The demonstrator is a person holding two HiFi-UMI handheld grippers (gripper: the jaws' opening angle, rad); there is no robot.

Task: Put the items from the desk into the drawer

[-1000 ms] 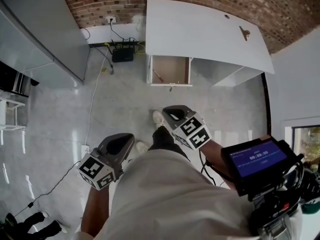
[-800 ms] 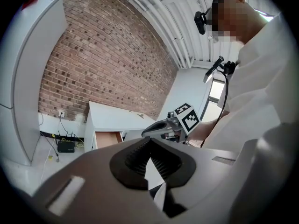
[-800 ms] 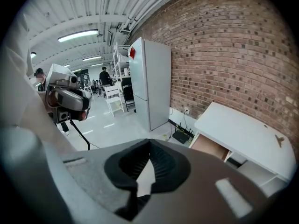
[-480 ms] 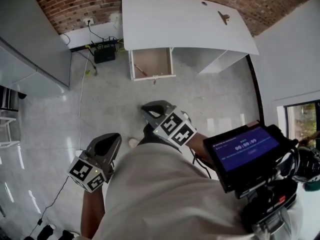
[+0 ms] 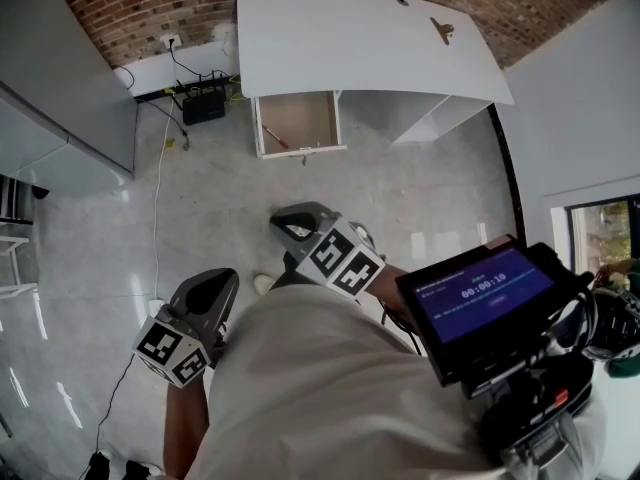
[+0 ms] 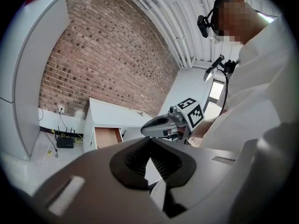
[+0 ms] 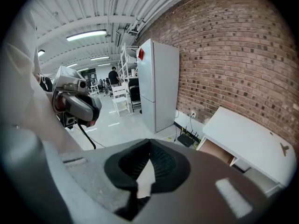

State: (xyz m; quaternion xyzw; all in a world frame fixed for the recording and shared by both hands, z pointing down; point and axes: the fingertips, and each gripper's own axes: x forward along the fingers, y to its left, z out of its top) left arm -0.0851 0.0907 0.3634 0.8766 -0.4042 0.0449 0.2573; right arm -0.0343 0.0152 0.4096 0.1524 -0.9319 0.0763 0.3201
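- Your left tool (image 6: 150, 142): the jaws are drawn together, ribbed pads meeting at the tips, with nothing between them. The head view shows it low at your left side, over the floor (image 5: 200, 208).
- Your right tool (image 7: 149, 144): the jaws are likewise together at the tips and grip nothing. It is held ahead of your body, further forward than the left tool and well apart from the counter.
- Drawer (image 5: 297, 122): open, pulled out from under the counter's left end. A thin red-handled item (image 5: 279, 140) lies inside near its left wall; its type cannot be determined.
- Counter (image 5: 350, 43): its white top stands against the brick wall (image 5: 130, 3). One small brown item (image 5: 441, 30) lies towards the right end of the top. A small dark spot (image 5: 402, 1) sits to its left, nearer the wall, too small to identify.
- Black box (image 5: 203, 108): on the floor left of the drawer, by the wall, with cables.
- Screen (image 5: 470, 296): at your right side, lit blue and showing a timer.
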